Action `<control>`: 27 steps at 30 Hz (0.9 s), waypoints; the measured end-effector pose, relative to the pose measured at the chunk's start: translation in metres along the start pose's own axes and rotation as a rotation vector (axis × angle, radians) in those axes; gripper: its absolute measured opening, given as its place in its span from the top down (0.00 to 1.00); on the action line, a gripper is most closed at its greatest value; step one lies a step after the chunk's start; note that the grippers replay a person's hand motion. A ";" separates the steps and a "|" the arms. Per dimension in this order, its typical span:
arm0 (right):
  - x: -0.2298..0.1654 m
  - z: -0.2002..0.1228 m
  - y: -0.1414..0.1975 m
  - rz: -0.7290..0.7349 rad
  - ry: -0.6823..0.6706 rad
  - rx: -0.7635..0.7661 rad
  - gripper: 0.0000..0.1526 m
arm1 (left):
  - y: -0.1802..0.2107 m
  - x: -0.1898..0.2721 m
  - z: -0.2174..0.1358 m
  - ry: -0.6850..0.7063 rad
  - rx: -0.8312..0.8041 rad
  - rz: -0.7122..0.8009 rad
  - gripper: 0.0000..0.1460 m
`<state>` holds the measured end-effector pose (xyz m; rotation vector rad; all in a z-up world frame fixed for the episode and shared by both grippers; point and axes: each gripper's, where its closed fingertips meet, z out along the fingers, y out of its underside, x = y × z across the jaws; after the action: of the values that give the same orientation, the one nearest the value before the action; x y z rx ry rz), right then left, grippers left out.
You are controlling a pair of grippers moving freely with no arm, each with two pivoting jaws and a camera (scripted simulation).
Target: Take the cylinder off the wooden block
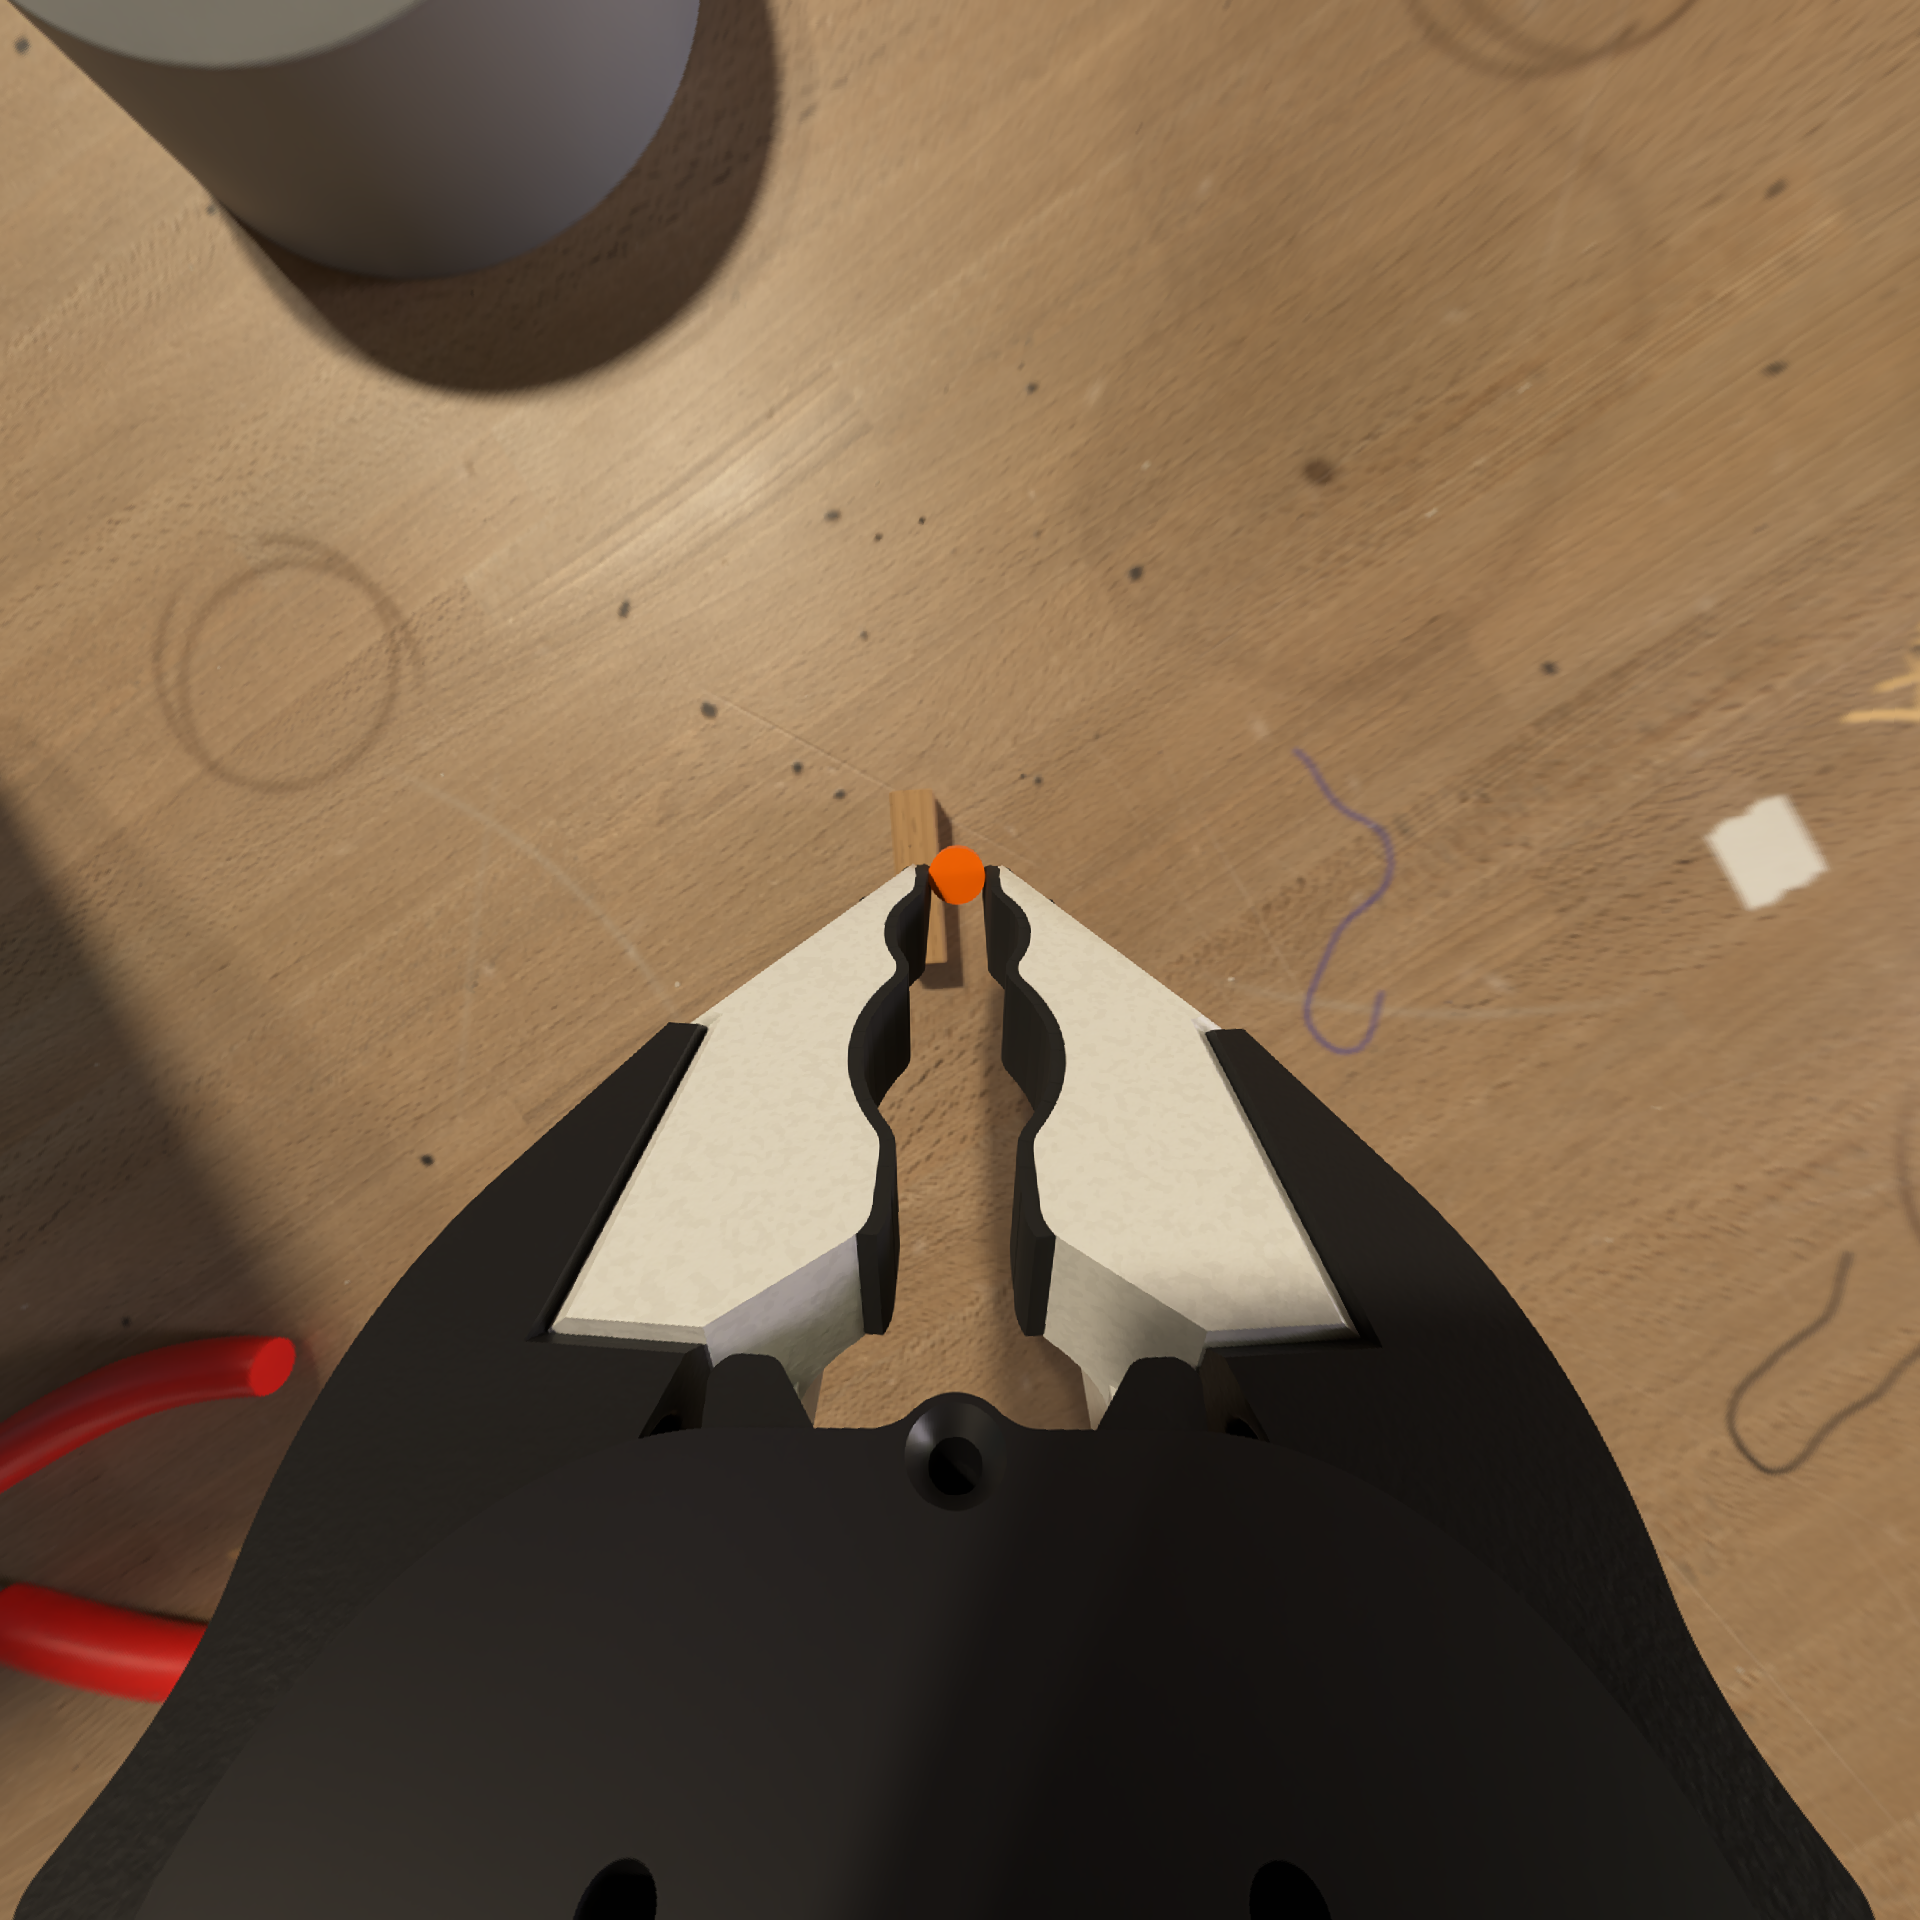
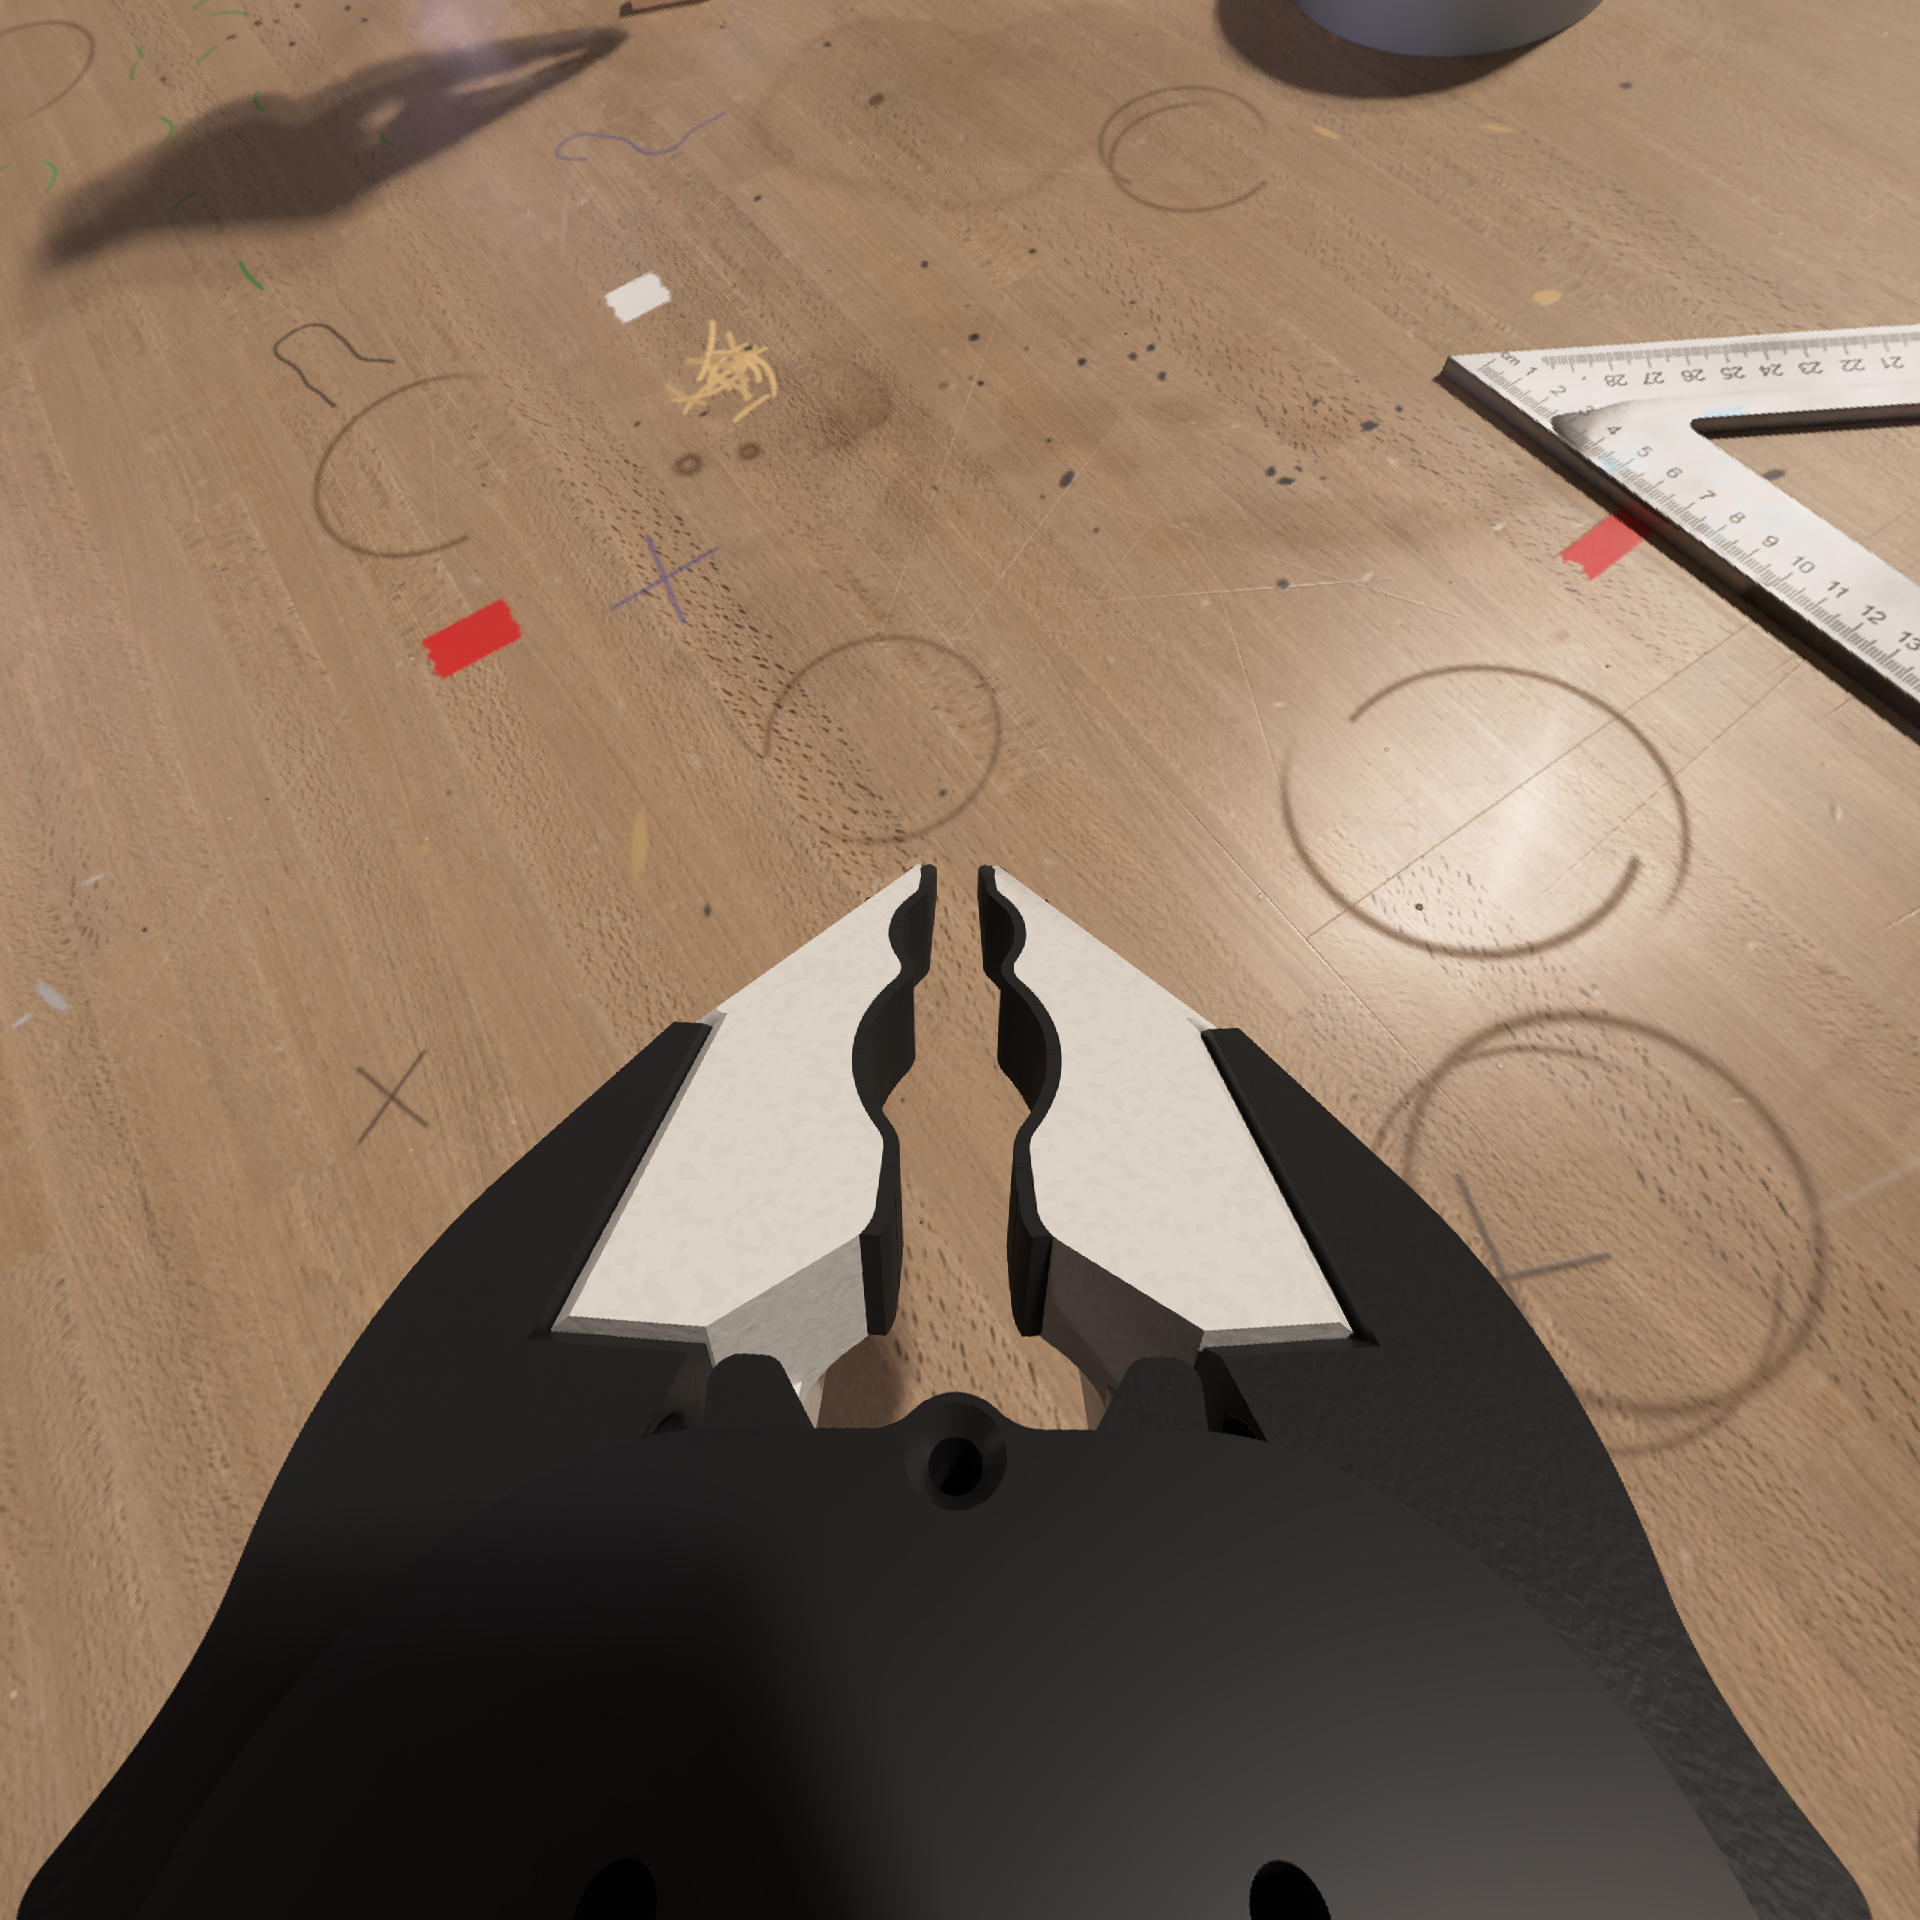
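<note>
In the left wrist view, the left gripper (image 1: 957,871) is seen from above, pointing down at the wooden table (image 1: 1351,416), with the orange cylinder (image 1: 956,875) lying exactly between its fingertips; only the round orange end face is shown, so its length cannot be told. The jaws are drawn in narrowly and their tips appear to touch both sides of the cylinder, so a grip on it is judged to be made, though contact cannot be fully confirmed. The wooden block (image 1: 916,831), a small pale slat with visible grain, is seen just beneath and slightly to the left of the cylinder, partly hidden by the left finger. The cylinder is judged to be light, stiff and smooth, so it could slip or roll; it would best be held across its round side near the upper end and lifted straight. The thin block is judged likely to shift if dragged. A grey round container (image 1: 395,135) and red-handled pliers (image 1: 135,1392) are seen well apart from it. In the right wrist view, the right gripper (image 2: 957,871) is seen over bare table (image 2: 1039,520), its jaws nearly together with a thin gap and nothing held; a steel square ruler (image 2: 1714,488) and a red tape piece (image 2: 473,636) are seen farther off. Neither cylinder nor block is seen clearly there.
</note>
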<state>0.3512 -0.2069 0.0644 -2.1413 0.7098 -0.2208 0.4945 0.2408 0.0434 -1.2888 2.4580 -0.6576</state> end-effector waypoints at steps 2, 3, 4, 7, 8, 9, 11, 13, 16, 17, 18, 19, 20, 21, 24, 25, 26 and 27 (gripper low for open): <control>-0.001 0.000 0.000 -0.004 0.000 -0.001 0.95 | -0.004 0.003 -0.008 0.036 0.039 -0.014 0.93; -0.001 0.000 0.000 -0.005 0.000 -0.001 0.95 | -0.007 0.003 -0.012 0.040 0.061 -0.018 0.93; -0.001 0.000 0.000 -0.006 -0.001 -0.001 0.95 | -0.009 0.003 -0.016 0.042 0.081 -0.020 0.93; -0.002 0.000 0.001 -0.007 -0.001 -0.003 0.95 | -0.013 0.007 -0.027 0.076 0.120 -0.025 0.93; -0.002 0.000 0.001 -0.009 0.000 -0.004 0.95 | -0.015 0.009 -0.029 0.092 0.131 -0.028 0.93; -0.002 -0.001 0.001 -0.009 0.000 -0.004 0.95 | -0.016 0.011 -0.031 0.116 0.140 -0.034 0.93; -0.001 -0.001 0.001 -0.011 0.004 -0.001 0.95 | -0.017 0.014 -0.037 0.114 0.145 -0.021 0.93; 0.000 -0.003 0.000 -0.008 0.008 0.003 0.95 | -0.023 0.025 -0.051 0.125 0.175 0.005 0.93; 0.005 -0.006 -0.001 0.001 0.023 0.014 0.95 | -0.045 0.063 -0.091 0.152 0.268 0.101 0.93; 0.006 -0.008 -0.002 0.003 0.030 0.020 0.95 | -0.054 0.081 -0.104 0.160 0.301 0.143 0.93; 0.008 -0.009 -0.003 0.005 0.036 0.028 0.95 | -0.063 0.103 -0.115 0.174 0.325 0.195 0.93; 0.009 -0.011 -0.004 0.007 0.042 0.036 0.95 | -0.071 0.127 -0.125 0.198 0.348 0.254 0.93; 0.011 -0.013 -0.005 0.009 0.049 0.044 0.95 | -0.078 0.152 -0.132 0.222 0.366 0.306 0.93; 0.013 -0.015 -0.006 0.011 0.058 0.051 0.95 | -0.084 0.178 -0.135 0.249 0.376 0.361 0.93; 0.017 -0.019 -0.008 0.015 0.083 0.072 0.95 | -0.092 0.256 -0.124 0.345 0.355 0.515 0.93; 0.018 -0.020 -0.009 0.017 0.085 0.078 0.95 | -0.091 0.280 -0.114 0.379 0.331 0.559 0.93; 0.018 -0.021 -0.009 0.016 0.082 0.081 0.95 | -0.091 0.301 -0.104 0.415 0.311 0.589 0.93; 0.018 -0.022 -0.008 0.013 0.080 0.080 0.95 | -0.090 0.318 -0.093 0.446 0.289 0.606 0.93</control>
<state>0.3606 -0.2279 0.0826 -2.0603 0.7481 -0.3245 0.3377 -0.0435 0.1558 -0.2706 2.7418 -1.1509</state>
